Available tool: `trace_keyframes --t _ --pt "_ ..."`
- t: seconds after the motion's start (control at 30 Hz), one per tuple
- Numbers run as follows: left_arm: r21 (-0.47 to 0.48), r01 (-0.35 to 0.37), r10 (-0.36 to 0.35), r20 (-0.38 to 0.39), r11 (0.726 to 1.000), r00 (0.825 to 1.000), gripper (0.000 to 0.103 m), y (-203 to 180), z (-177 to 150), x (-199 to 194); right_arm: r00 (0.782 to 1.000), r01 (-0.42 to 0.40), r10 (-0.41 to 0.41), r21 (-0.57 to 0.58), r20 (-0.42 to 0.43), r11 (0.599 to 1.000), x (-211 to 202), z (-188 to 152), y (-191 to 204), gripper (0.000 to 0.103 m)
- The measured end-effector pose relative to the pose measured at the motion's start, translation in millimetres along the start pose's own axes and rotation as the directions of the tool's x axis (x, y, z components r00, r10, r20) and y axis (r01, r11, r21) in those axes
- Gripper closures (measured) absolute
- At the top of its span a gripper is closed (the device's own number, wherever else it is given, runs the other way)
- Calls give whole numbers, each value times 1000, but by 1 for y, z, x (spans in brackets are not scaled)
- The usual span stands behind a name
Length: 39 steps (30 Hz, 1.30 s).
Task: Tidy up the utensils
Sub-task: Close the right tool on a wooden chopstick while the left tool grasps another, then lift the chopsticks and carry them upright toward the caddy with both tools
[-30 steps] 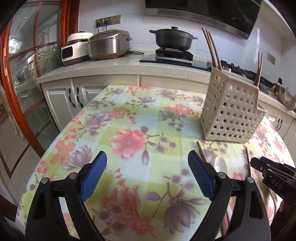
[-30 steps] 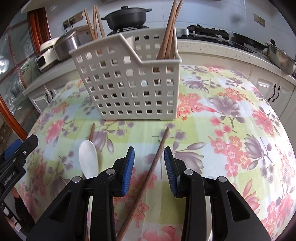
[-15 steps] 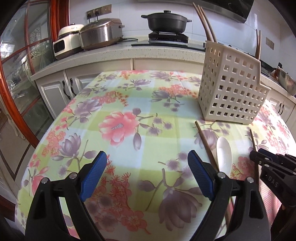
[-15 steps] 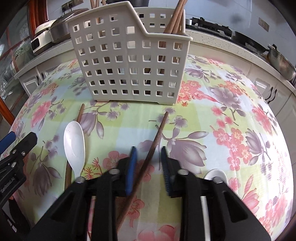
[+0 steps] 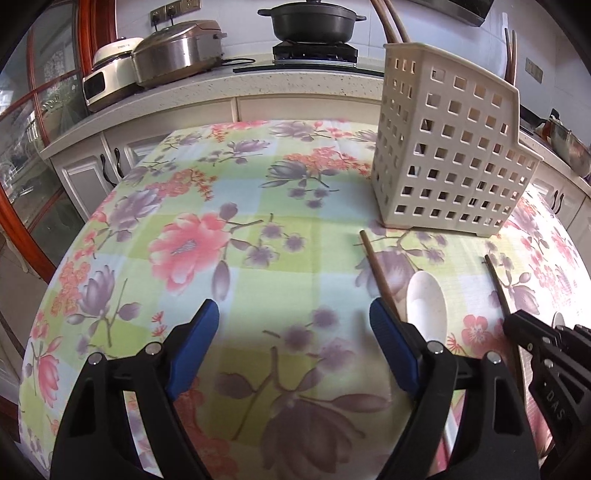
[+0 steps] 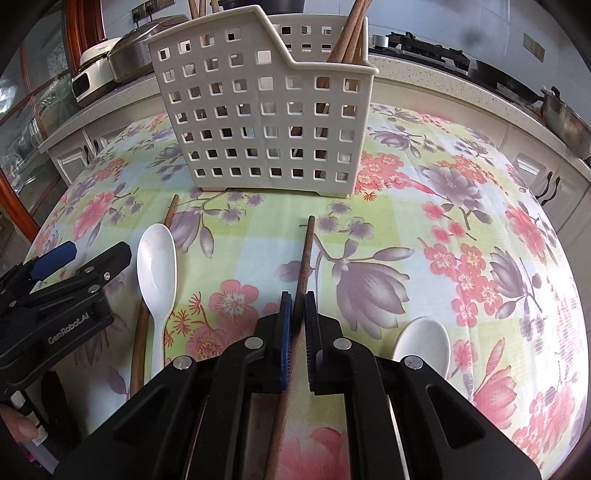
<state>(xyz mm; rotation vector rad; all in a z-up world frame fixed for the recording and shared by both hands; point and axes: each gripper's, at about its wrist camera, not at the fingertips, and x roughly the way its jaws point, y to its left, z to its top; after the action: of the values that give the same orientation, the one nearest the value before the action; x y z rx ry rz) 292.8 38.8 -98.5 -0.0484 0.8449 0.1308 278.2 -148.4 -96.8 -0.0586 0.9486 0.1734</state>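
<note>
A cream perforated utensil basket (image 6: pixel 266 122) stands on the floral tablecloth and holds several wooden chopsticks (image 6: pixel 347 33). It also shows in the left wrist view (image 5: pixel 450 158). My right gripper (image 6: pixel 297 306) is shut on a wooden chopstick (image 6: pixel 304 254) that lies on the cloth and points at the basket. My left gripper (image 5: pixel 293 325) is open and empty above the cloth. A white spoon (image 6: pixel 157 266) and a second chopstick (image 6: pixel 142 325) lie between the grippers; both show in the left wrist view, the spoon (image 5: pixel 424 306) beside the chopstick (image 5: pixel 376 269). Another white spoon (image 6: pixel 423 349) lies at the right.
A kitchen counter (image 5: pixel 221 88) runs behind the table, with a rice cooker (image 5: pixel 177 48), a white appliance (image 5: pixel 110 74) and a black pot (image 5: pixel 312 22) on a stove. A metal pan (image 6: pixel 565 122) sits on the counter at the right. Wood-framed glass doors (image 5: pixel 33 129) stand at the left.
My right gripper has lowered and closed around the chopstick on the cloth. My left gripper has moved closer to the table and stays open.
</note>
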Motion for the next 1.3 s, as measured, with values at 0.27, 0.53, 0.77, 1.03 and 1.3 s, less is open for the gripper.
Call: trace_keyframes --t 0.27,0.53,0.77,1.03,1.3 --pt "12 38 -37 -31 999 999 28 -16 1 5 1000 -7 7 -11 4 1000 -3 -5 -5 96" --pt "31 46 -44 -60 998 997 34 -30 6 16 1000 -26 26 0 1 1000 -6 -8 -11 96" --pt "61 47 -44 -50 997 998 68 -35 7 13 1000 -30 30 -1 1 1000 -6 -8 -11 96" --pt "110 65 -61 -39 992 997 93 -42 1 6 1000 -29 29 -3 1 1000 -6 -8 -11 96" --pt "67 95 -93 -34 993 995 97 -30 -4 0 997 -64 65 -9 45 998 -15 -8 -6 96"
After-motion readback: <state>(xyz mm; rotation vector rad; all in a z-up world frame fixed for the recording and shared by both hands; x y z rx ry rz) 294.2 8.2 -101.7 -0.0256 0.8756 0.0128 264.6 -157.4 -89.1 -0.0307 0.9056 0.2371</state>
